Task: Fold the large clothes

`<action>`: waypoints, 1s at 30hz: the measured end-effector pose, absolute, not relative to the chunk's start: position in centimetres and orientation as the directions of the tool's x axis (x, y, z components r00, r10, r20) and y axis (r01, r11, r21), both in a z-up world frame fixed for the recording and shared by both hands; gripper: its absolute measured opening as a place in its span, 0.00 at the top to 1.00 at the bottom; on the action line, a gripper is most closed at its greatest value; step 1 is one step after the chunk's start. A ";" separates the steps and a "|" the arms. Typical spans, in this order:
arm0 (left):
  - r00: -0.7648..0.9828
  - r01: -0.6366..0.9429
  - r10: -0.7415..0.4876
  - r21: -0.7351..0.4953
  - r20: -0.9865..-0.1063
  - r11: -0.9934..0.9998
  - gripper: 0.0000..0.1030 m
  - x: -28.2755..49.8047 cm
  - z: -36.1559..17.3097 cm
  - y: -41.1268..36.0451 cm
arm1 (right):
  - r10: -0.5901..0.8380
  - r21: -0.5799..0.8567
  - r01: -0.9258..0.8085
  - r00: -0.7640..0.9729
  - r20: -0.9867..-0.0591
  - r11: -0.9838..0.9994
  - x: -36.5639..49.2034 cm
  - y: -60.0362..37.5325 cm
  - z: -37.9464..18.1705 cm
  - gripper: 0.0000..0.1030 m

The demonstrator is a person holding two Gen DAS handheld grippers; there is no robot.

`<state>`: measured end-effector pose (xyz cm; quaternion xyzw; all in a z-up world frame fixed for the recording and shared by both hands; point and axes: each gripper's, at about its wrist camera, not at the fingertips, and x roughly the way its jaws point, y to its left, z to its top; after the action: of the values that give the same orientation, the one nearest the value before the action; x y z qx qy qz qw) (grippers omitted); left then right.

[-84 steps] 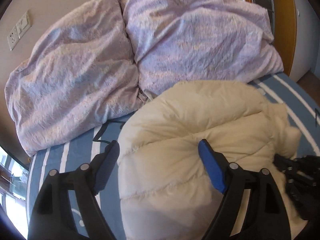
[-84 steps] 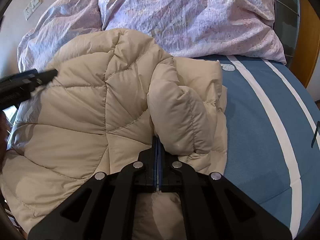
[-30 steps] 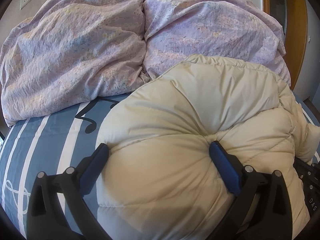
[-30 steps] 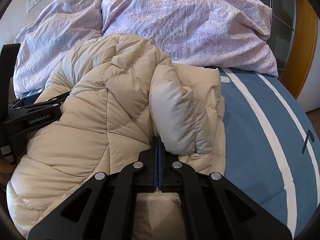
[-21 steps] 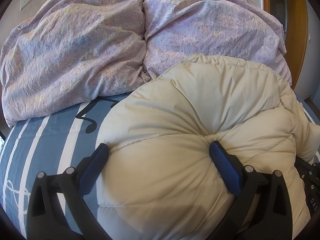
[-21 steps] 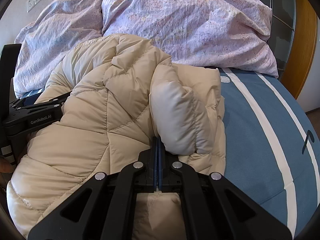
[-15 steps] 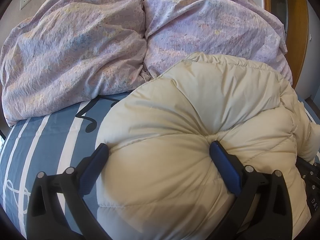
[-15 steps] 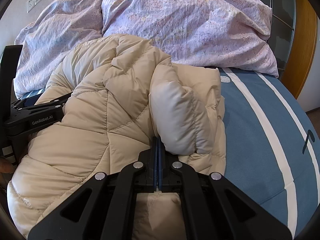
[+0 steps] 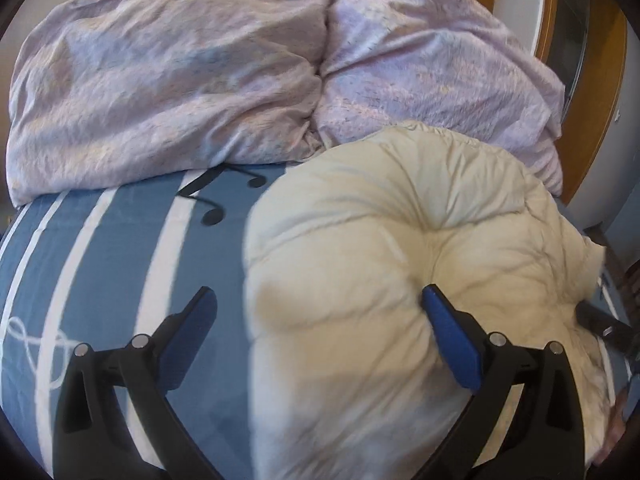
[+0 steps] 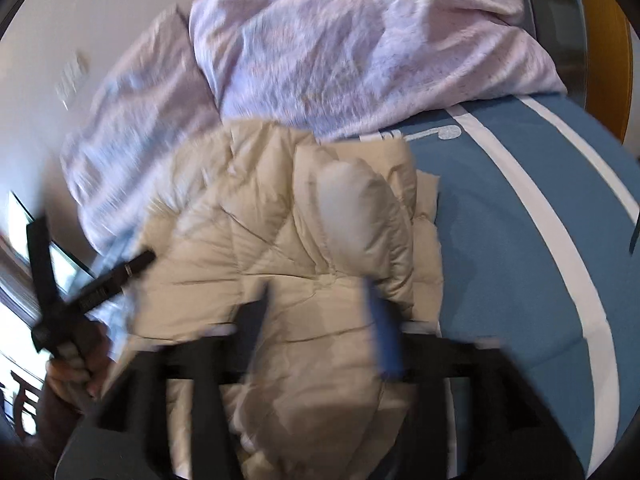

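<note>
Right hand-held gripper (image 10: 320, 304), earlier pinched shut on the beige jacket (image 10: 304, 240), has just spread at lower centre; the jacket lies between its jaws. Left hand-held gripper (image 9: 316, 312) spread.

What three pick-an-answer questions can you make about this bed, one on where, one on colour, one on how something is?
1. Where does the jacket lie?
A. on the floor
B. on the sheet
C. on a chair

2. What colour is the sheet?
A. blue with white stripes
B. red
C. green

3. How is the right gripper?
A. shut on the jacket
B. shut on nothing
C. open

Answers:
1. B: the sheet shows all around the jacket.
2. A: white bands run across the blue.
3. C: its jaws have just been opening, and its fingers stand apart with the jacket between them.
</note>
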<state>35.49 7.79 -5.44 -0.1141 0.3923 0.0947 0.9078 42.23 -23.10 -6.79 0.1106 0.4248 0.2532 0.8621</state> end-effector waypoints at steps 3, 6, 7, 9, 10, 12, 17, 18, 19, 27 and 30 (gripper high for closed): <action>0.667 -0.273 0.087 -0.133 -0.740 0.953 0.02 34.1 -4.9 8.5 | 0.506 0.388 -0.324 0.526 -0.684 0.863 42.3 -23.9 -6.3 0.15; 0.654 -0.270 0.051 -0.169 -0.755 0.948 0.02 33.2 -4.8 9.2 | 0.554 0.473 -0.288 0.438 -0.708 0.833 43.5 -24.2 -7.5 0.14; 0.647 -0.269 0.042 -0.176 -0.761 0.947 0.02 33.2 -4.9 9.3 | 0.559 0.488 -0.274 0.419 -0.715 0.829 43.8 -24.2 -7.9 0.14; 0.637 -0.267 0.027 -0.187 -0.771 0.945 0.02 33.0 -5.2 9.3 | 0.572 0.517 -0.245 0.378 -0.728 0.820 44.6 -24.0 -8.8 0.14; 0.633 -0.265 0.021 -0.191 -0.774 0.945 0.02 33.0 -5.3 9.3 | 0.574 0.525 -0.234 0.363 -0.734 0.818 44.8 -23.9 -9.2 0.14; 0.625 -0.262 0.011 -0.197 -0.780 0.945 0.02 33.1 -5.5 9.2 | 0.580 0.539 -0.215 0.337 -0.741 0.814 45.1 -23.8 -9.9 0.14; 0.613 -0.241 -0.016 -0.205 -0.790 0.949 0.02 33.4 -6.2 8.8 | 0.581 0.550 -0.190 0.308 -0.754 0.814 45.9 -23.5 -11.1 0.08; 0.612 -0.239 -0.017 -0.206 -0.791 0.949 0.02 33.4 -6.3 8.7 | 0.584 0.555 -0.185 0.302 -0.753 0.811 46.0 -23.6 -11.3 0.07; 0.609 -0.238 -0.022 -0.209 -0.793 0.948 0.02 33.4 -6.5 8.6 | 0.590 0.563 -0.179 0.295 -0.752 0.807 46.1 -23.6 -11.6 0.06; 0.602 -0.236 -0.074 -0.266 -0.795 0.935 0.02 33.6 -7.2 9.1 | 0.657 0.623 -0.210 0.253 -0.710 0.754 46.9 -22.6 -12.3 0.09; 0.604 -0.244 -0.088 -0.289 -0.792 0.926 0.02 33.6 -7.3 9.6 | 0.731 0.702 -0.205 0.197 -0.653 0.682 47.5 -22.0 -13.1 0.39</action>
<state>33.62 9.57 -7.34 -0.1876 0.4427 0.0446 0.8757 47.52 -22.04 -13.14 0.2400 0.5479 0.3181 0.7355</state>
